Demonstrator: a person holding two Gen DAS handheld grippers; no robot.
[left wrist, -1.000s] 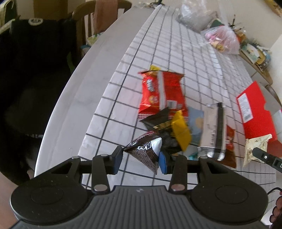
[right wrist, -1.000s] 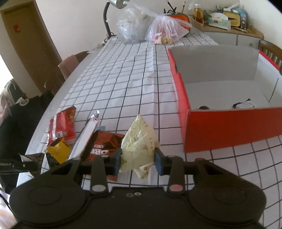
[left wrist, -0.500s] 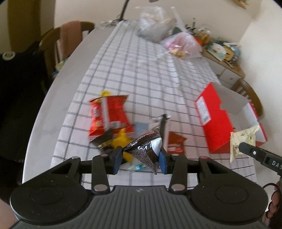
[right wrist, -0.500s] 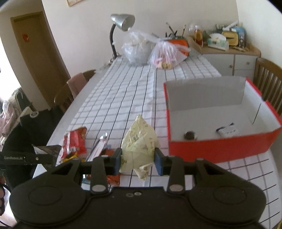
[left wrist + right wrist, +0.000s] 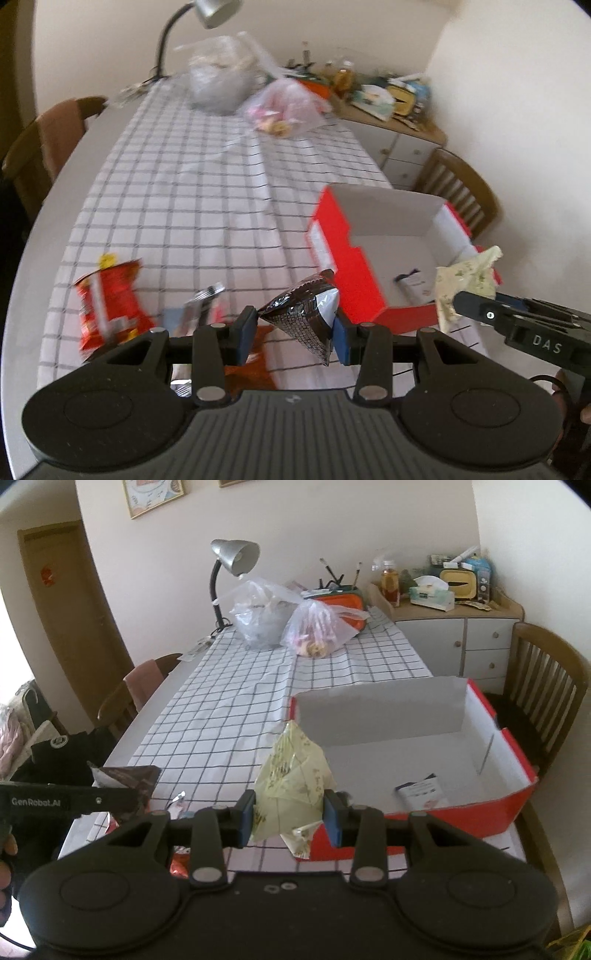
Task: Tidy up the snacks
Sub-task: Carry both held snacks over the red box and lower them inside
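Black pads of my left gripper (image 5: 293, 334) are clamped on a dark foil snack pouch (image 5: 304, 314), which hangs pinched between them above the table's near end. My right gripper (image 5: 288, 818) pinches a pale yellow-green snack packet (image 5: 291, 786) the same way, lifted just in front of the red box (image 5: 513, 797); from the left wrist view that packet (image 5: 467, 284) shows at the box's near right corner.

Below and left of the dark pouch, the loose snacks lie on the checked tablecloth (image 5: 192, 206): a red chip bag (image 5: 110, 306), a silver wrapper (image 5: 201, 302) beside it, and a reddish-brown packet (image 5: 255, 365) partly hidden under my left tool.

Beyond them the box stands open, grey-white inside, with a small white-and-dark sachet (image 5: 423, 792) lying on its floor near the front wall.

Farther up the table sit two clear plastic bags (image 5: 266, 616), one with pinkish contents (image 5: 317, 633), and a grey desk lamp (image 5: 231, 565). Wooden chairs (image 5: 543, 694) stand at both sides, and a cluttered sideboard (image 5: 454, 627) lines the back wall.
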